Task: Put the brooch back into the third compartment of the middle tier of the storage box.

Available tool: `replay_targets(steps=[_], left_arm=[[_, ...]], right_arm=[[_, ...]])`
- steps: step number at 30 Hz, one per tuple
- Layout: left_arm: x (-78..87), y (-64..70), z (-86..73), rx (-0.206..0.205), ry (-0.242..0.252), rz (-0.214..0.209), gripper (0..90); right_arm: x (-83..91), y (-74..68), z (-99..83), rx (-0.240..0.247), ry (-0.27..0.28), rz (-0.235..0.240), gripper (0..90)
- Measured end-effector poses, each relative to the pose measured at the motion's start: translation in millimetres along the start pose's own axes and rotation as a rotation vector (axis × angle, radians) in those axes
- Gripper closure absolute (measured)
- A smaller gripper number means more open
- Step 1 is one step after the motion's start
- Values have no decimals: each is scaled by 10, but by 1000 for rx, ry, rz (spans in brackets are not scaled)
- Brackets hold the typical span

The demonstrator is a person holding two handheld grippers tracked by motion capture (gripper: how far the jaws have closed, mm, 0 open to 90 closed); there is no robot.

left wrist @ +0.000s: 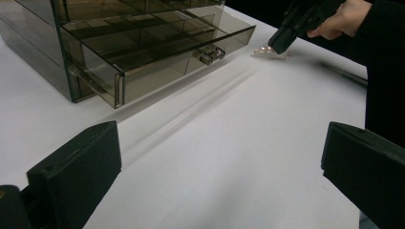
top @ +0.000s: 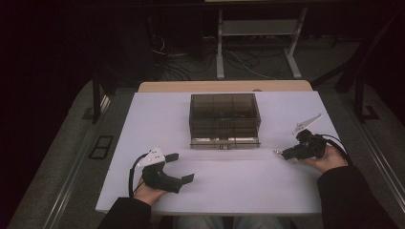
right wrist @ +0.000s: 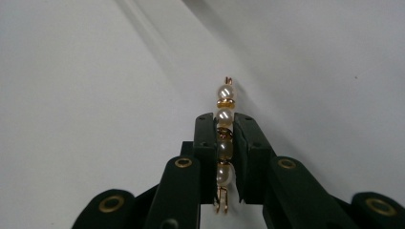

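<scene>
- Your right gripper [right wrist: 224, 125] has the pearl hairpin [right wrist: 224, 138] pinched at the table [top: 239, 181].
- Left gripper [top: 180, 167] gapes wide, idle.
- Drawer [left wrist: 157, 45] already open; stowing remains, I judge.

The setting is a lab or test room arranged for recorded handling work, not a home or shop. Evidence: 1 plain white counter [top: 157, 124] occupies the centre of the high view and rests on a wooden board [top: 224, 86] that shows along its far edge. Beyond it, at the upper centre of the frame, loose cables [top: 167, 59] trail across the floor between the grey metal legs [top: 220, 45] of a second bench. A dark metal stand [top: 97, 98] rises at the left of the counter, and another stands at the right. Grey carpet [top: 57, 157] covers the floor, with a floor outlet plate [top: 101, 146] at the left. The surroundings are dim and unfurnished.
</scene>
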State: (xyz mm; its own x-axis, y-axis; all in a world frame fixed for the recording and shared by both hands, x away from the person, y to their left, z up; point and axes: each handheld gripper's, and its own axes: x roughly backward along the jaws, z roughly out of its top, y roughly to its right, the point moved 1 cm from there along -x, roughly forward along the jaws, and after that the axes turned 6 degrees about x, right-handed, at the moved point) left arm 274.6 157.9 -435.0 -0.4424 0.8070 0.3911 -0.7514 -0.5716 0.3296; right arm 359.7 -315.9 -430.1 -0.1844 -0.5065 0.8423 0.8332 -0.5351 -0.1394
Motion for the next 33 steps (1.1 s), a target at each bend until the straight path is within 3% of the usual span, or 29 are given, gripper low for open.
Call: replay_targets(steps=[20, 33], left_arm=[[3, 0, 0, 5, 6, -5, 0], [4, -1, 0, 3, 7, -6, 0]], right_arm=[[215, -55, -1, -35, 84, 12, 798], [356, -100, 98, -16, 109, 4, 798]])
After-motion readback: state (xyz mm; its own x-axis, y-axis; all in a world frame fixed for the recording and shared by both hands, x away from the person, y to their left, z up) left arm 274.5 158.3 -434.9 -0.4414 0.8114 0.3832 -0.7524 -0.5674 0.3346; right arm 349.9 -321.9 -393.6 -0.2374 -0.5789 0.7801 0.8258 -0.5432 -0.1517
